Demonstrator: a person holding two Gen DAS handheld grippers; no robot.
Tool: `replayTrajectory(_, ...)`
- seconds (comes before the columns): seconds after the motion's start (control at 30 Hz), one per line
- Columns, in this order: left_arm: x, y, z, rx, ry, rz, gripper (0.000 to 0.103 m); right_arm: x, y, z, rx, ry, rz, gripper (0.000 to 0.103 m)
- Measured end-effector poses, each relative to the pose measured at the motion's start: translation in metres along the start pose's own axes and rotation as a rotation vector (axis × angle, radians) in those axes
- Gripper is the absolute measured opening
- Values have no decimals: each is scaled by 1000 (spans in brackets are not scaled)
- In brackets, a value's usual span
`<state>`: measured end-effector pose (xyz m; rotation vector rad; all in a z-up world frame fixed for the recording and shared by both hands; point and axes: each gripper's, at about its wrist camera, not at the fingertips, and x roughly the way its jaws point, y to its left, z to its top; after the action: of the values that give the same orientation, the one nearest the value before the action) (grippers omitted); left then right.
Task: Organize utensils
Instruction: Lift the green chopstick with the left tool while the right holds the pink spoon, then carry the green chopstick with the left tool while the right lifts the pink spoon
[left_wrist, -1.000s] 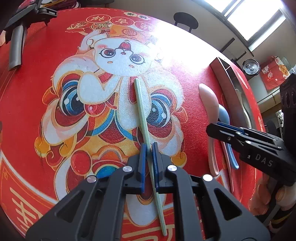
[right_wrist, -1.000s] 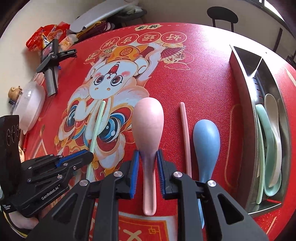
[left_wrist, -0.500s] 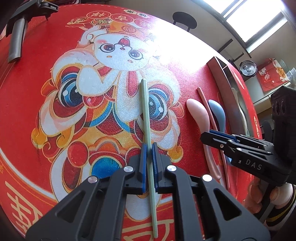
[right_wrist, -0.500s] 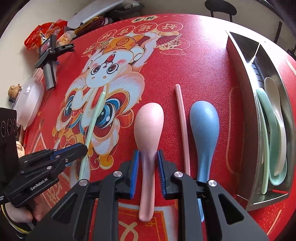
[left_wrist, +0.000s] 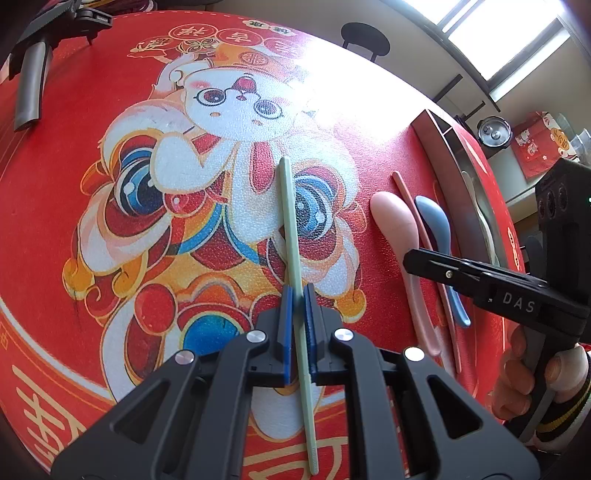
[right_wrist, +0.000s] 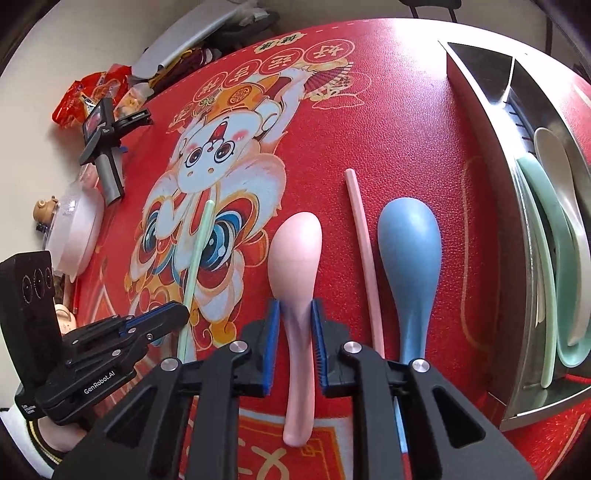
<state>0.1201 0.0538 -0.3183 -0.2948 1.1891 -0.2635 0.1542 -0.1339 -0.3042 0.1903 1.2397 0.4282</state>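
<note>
Writing on left tongs: "GenRobot.AI" printed in white on the black body, read in the right wrist view
Writing on right tongs: "DAS" in pale letters on the black body, read in the left wrist view
Mat print: large Chinese characters in round medallions above a cartoon lion-dance figure on the red mat (left_wrist: 55, 229); I cannot read them for certain
Left tongs (left_wrist: 298, 295): clamped on the green chopstick (left_wrist: 290, 221), blue pads pressed to its lower half
Green chopstick: runs up across the cartoon figure, its thin end sticking out below the tongs toward the camera
Right tongs (right_wrist: 295, 314): jaws have just been closing, blue pads now against both sides of the neck of the pink spoon (right_wrist: 295, 266)
Pink spoon: lies on the worktop, bowl ahead of the tongs, handle passing back between them
Pink chopstick (right_wrist: 360, 236): lies just right of the pink spoon
Blue spoon (right_wrist: 410, 251): just right of the pink chopstick
Metal tray (right_wrist: 480, 122): at the right edge, holding a green spoon (right_wrist: 554, 229) and a white spoon (right_wrist: 557, 155)
</note>
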Motion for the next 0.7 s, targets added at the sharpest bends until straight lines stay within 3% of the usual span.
replayTrajectory(0.17, 0, -1, 0, 6, 1, 6, 11, 1, 28, 0, -145, 7, -66, 8)
replayTrajectory(0.3, 1, -7, -2, 37, -3, 31, 13, 15, 33, -6, -178, 56, -94, 7)
replayTrajectory(0.57, 4, -20, -1, 97, -13, 78, 14, 8, 25, -10, -129, 41, -67, 6)
replayTrajectory(0.7, 7, -35, -6, 193, -33, 147, 14, 6, 21, -14, -105, 40, -59, 6)
